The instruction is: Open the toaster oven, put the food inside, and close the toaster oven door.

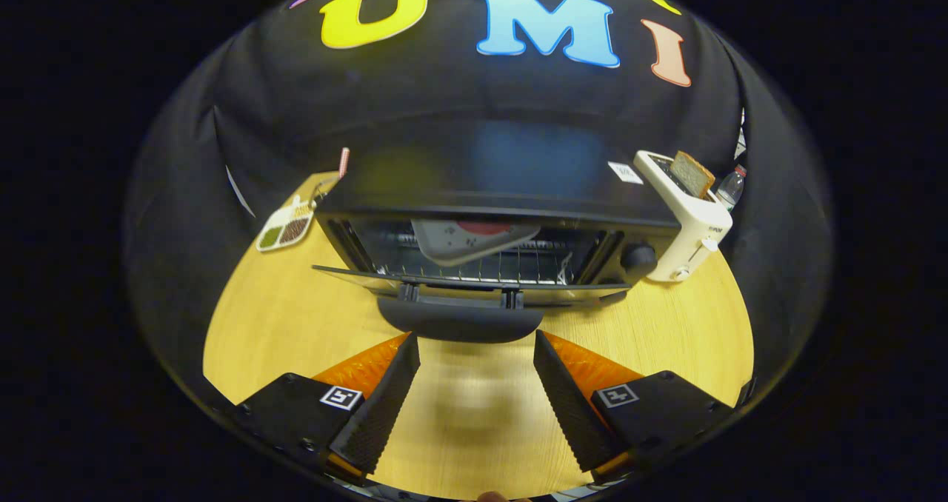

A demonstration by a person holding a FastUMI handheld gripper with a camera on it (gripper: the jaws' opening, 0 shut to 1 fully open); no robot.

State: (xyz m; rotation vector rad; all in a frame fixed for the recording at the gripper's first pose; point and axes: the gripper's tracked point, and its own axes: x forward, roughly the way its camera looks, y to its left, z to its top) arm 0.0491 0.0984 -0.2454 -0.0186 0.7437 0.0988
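A black toaster oven [503,191] stands on the wooden table [281,324] with its glass door [474,283] folded down flat toward me. The door's black handle [459,320] sits just ahead of my fingertips. Inside, on the wire rack [518,269], lies a grey tray [459,243] carrying something red [485,228]. My gripper [478,346] is open, the fingers [396,383] spread wide on either side of the handle and a little short of it, with nothing between them.
A white slot toaster [689,221] with a slice of bread [692,172] stands right of the oven, a clear bottle [729,187] behind it. A divided dish [285,228] with green and brown contents lies left of the oven. A round knob [638,256] sits on the oven's right front.
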